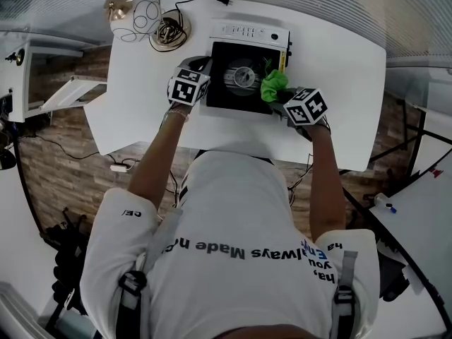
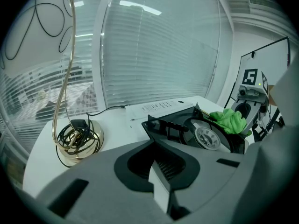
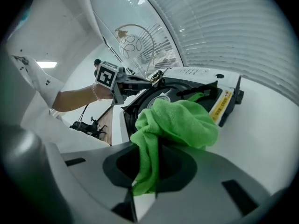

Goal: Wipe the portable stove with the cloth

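Observation:
The portable stove has a black top, a round burner and a white control strip at the back; it stands mid-table. My right gripper is shut on the green cloth, which rests bunched on the stove's right front edge. In the right gripper view the cloth fills the jaws of that gripper and hides part of the stove. My left gripper sits at the stove's left side, jaws shut with nothing between them. In the left gripper view its tips point at the stove's near corner.
A lamp with a gold base and coiled cable and a white patterned shade stands at the table's back left, close to the left gripper. The white table has bare surface right of the stove. Window blinds lie behind.

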The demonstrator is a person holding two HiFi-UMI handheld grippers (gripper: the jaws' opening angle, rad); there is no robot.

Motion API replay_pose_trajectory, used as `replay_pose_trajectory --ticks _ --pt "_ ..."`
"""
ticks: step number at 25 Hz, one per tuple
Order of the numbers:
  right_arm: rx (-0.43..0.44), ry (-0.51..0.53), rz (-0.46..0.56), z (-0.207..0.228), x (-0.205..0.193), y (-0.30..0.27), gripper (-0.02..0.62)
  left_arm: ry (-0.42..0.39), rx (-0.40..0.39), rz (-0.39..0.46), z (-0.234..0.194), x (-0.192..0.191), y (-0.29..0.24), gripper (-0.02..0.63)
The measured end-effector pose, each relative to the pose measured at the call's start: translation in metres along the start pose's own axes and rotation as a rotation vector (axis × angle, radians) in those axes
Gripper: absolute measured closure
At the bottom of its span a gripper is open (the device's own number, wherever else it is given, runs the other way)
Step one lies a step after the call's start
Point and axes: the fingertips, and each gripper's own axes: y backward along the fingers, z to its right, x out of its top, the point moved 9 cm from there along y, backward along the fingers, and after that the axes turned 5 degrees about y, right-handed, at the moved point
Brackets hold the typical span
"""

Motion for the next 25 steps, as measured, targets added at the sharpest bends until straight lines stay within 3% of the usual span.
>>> replay_pose_trajectory --ticks 4,11,14,21,25 --pt "0.051 -0.012 0.009 -0.003 -0.008 0.007 0.534 -0.005 0.004 -0.001 0.001 0.0 0.0 0.595" --pt "-0.137 0.125 0.034 -0.037 0.005 0.034 0.534 -0.003 -0.001 0.005 0.001 0.001 0.0 0.595" --pt "-0.179 0.18 0.033 -0.058 0.01 0.04 0.534 -0.006 -0.001 0.003 0.0 0.001 0.0 0.595" --pt "-0.121 0.233 -0.052 -0.092 0.0 0.004 0.534 -0.004 -0.004 0.006 0.0 0.0 0.0 0.595" --pt "-0.153 0.24 -0.118 -0.087 -0.012 -0.027 0.534 -0.006 -0.007 0.009 0.0 -0.001 0.0 0.595"
